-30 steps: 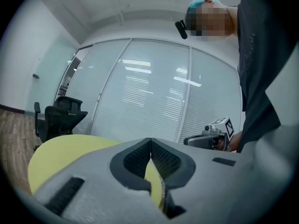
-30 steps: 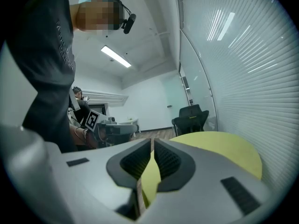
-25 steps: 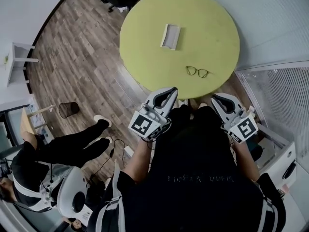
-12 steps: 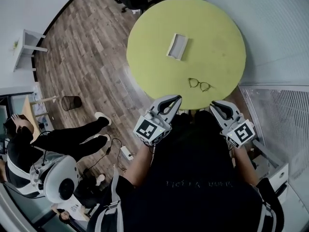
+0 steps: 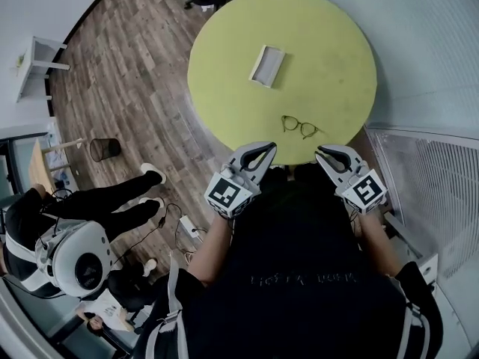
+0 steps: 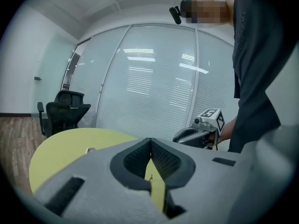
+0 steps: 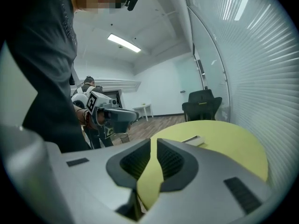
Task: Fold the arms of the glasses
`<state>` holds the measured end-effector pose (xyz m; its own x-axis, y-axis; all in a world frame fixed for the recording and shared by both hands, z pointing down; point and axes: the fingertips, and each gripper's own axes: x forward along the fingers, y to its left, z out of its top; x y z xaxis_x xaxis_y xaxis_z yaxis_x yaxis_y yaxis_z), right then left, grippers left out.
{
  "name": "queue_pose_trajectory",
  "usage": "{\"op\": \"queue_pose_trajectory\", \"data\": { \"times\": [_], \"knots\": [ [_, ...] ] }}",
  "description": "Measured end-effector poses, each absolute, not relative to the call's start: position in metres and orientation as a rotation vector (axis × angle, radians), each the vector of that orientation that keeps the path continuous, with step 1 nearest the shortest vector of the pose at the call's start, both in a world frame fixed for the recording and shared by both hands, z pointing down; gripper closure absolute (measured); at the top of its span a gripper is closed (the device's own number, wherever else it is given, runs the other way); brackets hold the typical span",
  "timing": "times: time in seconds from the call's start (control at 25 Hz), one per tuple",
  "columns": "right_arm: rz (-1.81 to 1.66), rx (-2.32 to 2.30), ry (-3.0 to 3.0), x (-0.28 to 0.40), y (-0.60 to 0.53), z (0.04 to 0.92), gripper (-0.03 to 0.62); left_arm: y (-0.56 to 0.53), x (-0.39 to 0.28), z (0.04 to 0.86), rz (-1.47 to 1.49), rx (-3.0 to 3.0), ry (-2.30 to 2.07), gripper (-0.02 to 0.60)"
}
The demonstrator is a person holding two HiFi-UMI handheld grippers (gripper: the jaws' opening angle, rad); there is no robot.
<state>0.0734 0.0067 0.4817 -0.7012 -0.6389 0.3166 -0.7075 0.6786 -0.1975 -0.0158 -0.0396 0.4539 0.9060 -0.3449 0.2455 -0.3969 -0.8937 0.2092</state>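
My left tongs [image 5: 265, 149] shut, right tongs [image 5: 322, 154] barely parted, both empty: I'd widen them, pin the glasses [image 5: 301, 126] by the frame, then sweep one arm inward.

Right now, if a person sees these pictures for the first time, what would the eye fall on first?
The round yellow-green table fills the top of the head view, with black glasses lying close to its near edge and a white tray farther in. Below it, the left gripper and the right gripper hang empty in front of the person's dark shirt, short of the glasses.
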Motion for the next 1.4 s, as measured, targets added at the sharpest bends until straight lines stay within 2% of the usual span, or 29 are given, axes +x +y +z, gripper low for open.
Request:
{"op": "queue_pose_trajectory", "data": {
  "times": [0.36,0.92,1.4],
  "knots": [
    [0.445,0.876,-2.608,0.075,0.002,0.519,0.556,-0.032,-0.008,0.472,0.315,2.789,-0.614,0.563],
    [0.24,0.535,-2.36,0.07,-0.002,0.594,0.554,-0.023,-0.041,0.475,0.308,2.705,-0.774,0.563],
    [0.106,0.44,-2.246,0.071,-0.009,0.635,0.554,-0.017,-0.048,0.49,0.303,2.65,-0.858,0.563]
  ]
}}
